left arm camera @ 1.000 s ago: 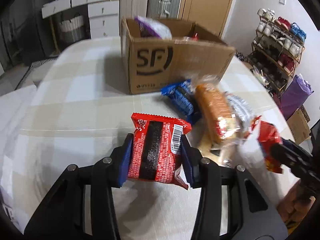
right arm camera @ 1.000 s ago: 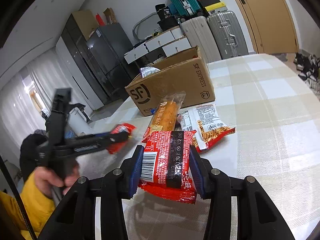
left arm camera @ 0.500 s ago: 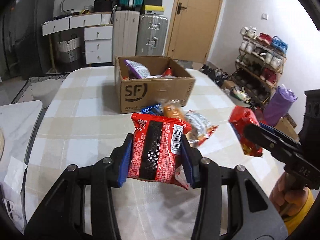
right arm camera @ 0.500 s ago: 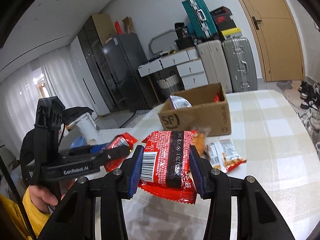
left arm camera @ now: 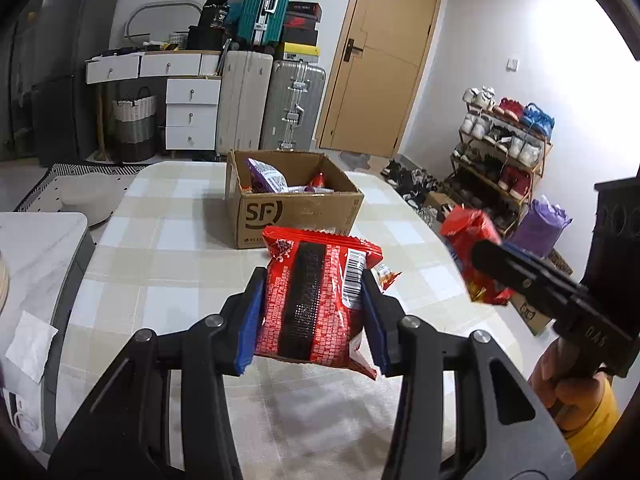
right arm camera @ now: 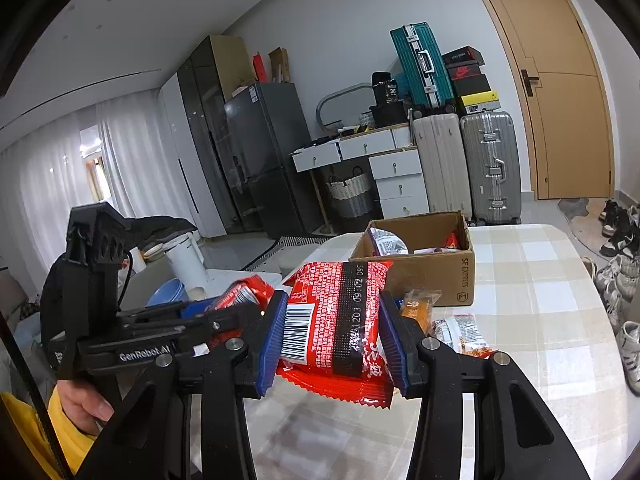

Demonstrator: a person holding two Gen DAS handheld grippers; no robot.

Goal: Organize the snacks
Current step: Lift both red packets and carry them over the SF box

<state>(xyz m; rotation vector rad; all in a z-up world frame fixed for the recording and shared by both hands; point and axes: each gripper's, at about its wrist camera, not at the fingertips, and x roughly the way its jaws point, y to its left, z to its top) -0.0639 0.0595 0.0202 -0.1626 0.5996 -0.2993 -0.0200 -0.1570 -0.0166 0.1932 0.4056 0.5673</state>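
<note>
Nearest, left gripper (left arm camera: 312, 312): blue pads pressed on both sides of a red snack packet (left arm camera: 316, 300), held clear above the checked table (left arm camera: 168, 264). Same on the other side: right gripper (right arm camera: 334, 338) closed narrowly on a second red packet (right arm camera: 340, 320), also lifted off the cloth. Both packets upright between the jaws, barcode visible on each.

Just beyond, on the table in front of the box, still some loose snacks: an orange bread packet (right arm camera: 420, 304) and a white noodle packet (right arm camera: 460, 332), not yet collected.

Farther, the open cardboard box (left arm camera: 296, 208), well apart from both grippers, already holding a purple bag (left arm camera: 266, 176) and something red.

Judged state: partly done. Left to do: carry and drop the two held packets, then gather the rest.
</note>
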